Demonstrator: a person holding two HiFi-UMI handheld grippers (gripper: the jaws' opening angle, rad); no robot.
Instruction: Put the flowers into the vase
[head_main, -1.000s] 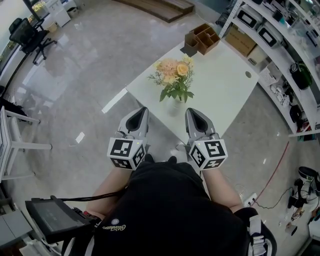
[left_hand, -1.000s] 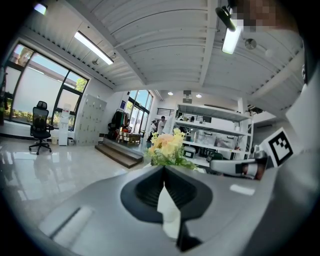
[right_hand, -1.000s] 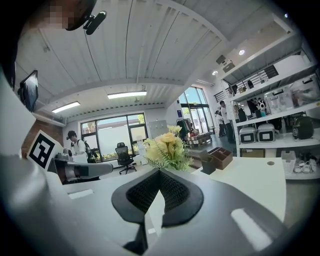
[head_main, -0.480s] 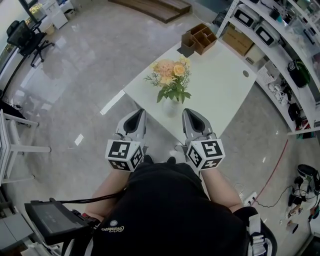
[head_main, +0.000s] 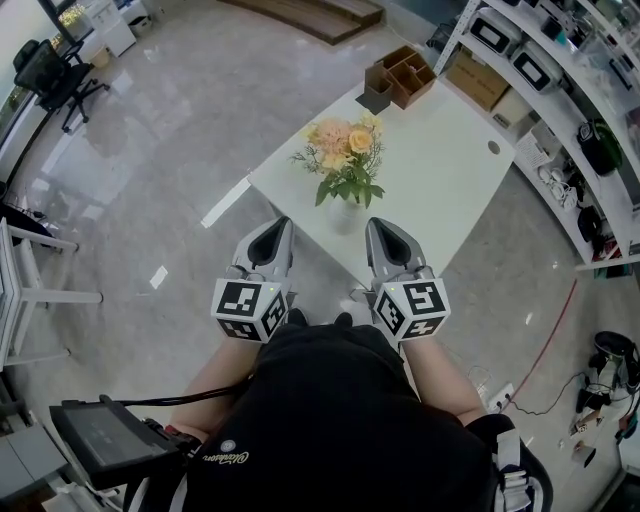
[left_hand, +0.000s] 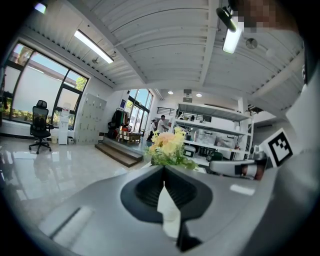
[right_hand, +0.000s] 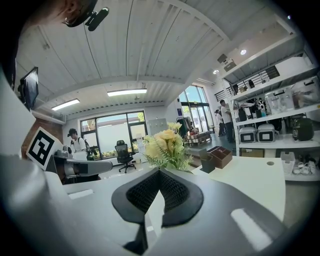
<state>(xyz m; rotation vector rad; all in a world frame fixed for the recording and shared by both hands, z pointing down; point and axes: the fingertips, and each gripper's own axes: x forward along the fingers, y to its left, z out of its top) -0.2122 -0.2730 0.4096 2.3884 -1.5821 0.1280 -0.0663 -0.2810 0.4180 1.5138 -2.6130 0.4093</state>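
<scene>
A bunch of peach and yellow flowers (head_main: 345, 152) with green leaves stands upright in a white vase (head_main: 344, 211) near the front corner of the white table (head_main: 440, 170). My left gripper (head_main: 270, 240) and right gripper (head_main: 388, 240) hang side by side just short of the table's near edge, both shut with nothing between the jaws. The flowers (left_hand: 167, 148) rise straight beyond the left gripper (left_hand: 164, 174) in the left gripper view. Over the right gripper (right_hand: 159, 175), the right gripper view catches the same flowers (right_hand: 165, 146).
A brown wooden organiser box (head_main: 402, 78) sits at the table's far end. Shelving with boxes and devices (head_main: 560, 90) runs along the right. An office chair (head_main: 55, 70) stands far left on the glossy floor. People stand in the background.
The view shifted slightly between the earliest frame and now; the grippers, the flowers and the vase have kept their places.
</scene>
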